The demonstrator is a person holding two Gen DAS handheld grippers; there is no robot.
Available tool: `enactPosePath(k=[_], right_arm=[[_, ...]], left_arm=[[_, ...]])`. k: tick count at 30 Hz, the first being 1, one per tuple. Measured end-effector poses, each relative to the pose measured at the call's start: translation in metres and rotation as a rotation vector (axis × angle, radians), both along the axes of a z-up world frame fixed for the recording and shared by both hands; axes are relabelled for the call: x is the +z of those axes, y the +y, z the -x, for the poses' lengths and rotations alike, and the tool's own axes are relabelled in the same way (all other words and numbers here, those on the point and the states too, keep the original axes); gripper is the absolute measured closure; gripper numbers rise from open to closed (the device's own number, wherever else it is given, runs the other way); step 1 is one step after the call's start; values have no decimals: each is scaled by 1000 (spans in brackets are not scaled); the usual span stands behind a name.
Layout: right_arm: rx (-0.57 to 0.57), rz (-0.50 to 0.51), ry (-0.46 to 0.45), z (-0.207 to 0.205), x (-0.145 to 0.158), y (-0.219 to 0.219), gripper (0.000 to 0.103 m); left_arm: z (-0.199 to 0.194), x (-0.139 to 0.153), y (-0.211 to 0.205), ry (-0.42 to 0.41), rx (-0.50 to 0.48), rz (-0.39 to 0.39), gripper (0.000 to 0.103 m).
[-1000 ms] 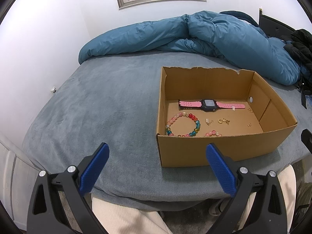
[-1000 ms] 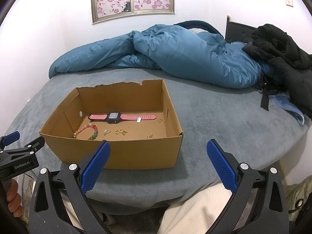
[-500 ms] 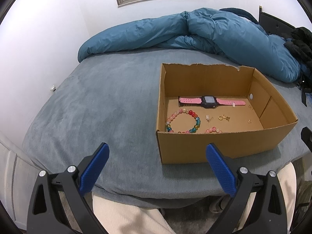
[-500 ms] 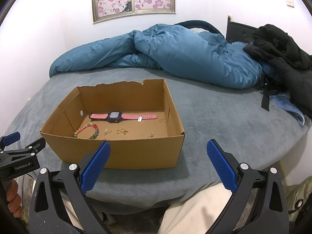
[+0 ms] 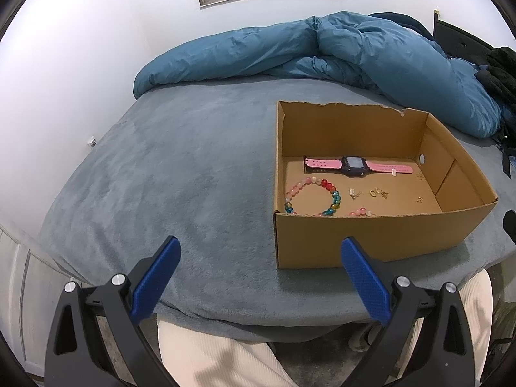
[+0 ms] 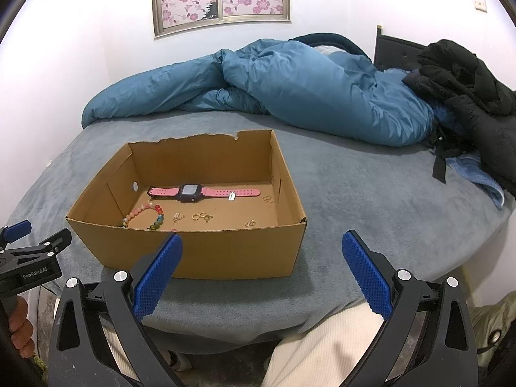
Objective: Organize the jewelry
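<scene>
I have both tools poised at the near edge of the grey plush-covered bed (image 5: 200, 174), and neither carries anything. The left gripper (image 5: 259, 274) fills the bottom of the left wrist view, its blue-padded jaws spread wide over bare bed cover; the right gripper (image 6: 262, 271) sits the same way at the bottom of the right wrist view, jaws wide apart, with the left pad overlapping the front wall of the open brown cardboard box (image 6: 206, 251).

In the left wrist view that box (image 5: 371, 238) lies right of centre on the bed. On its floor, along the far wall, I see the pink-strapped wristwatch with a dark square face (image 5: 354, 166) laid out flat. Nearer me, in the box's left corner, lies the bracelet of pink, red, yellow and teal beads (image 5: 311, 195), partly hidden by the front wall. To its right sit several small gold earrings and charms (image 5: 375, 193), scattered apart on the cardboard; I cannot make out their shapes.

A rumpled teal duvet (image 6: 290, 90) is heaped across the far side of the bed, and a black coat (image 6: 474, 87) is piled at the upper right of the right wrist view.
</scene>
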State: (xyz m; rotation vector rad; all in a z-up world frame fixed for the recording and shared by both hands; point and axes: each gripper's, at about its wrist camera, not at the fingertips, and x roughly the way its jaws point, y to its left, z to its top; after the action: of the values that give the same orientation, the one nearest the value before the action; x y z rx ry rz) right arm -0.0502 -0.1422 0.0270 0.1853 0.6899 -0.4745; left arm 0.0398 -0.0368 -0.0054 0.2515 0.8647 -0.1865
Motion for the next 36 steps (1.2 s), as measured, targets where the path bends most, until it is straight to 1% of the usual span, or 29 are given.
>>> enactPosePath(k=[36], right_arm=[[1,-2,0,-1,-1,0,8]], left_arm=[[3,6,-9,-3,-12,5,6]])
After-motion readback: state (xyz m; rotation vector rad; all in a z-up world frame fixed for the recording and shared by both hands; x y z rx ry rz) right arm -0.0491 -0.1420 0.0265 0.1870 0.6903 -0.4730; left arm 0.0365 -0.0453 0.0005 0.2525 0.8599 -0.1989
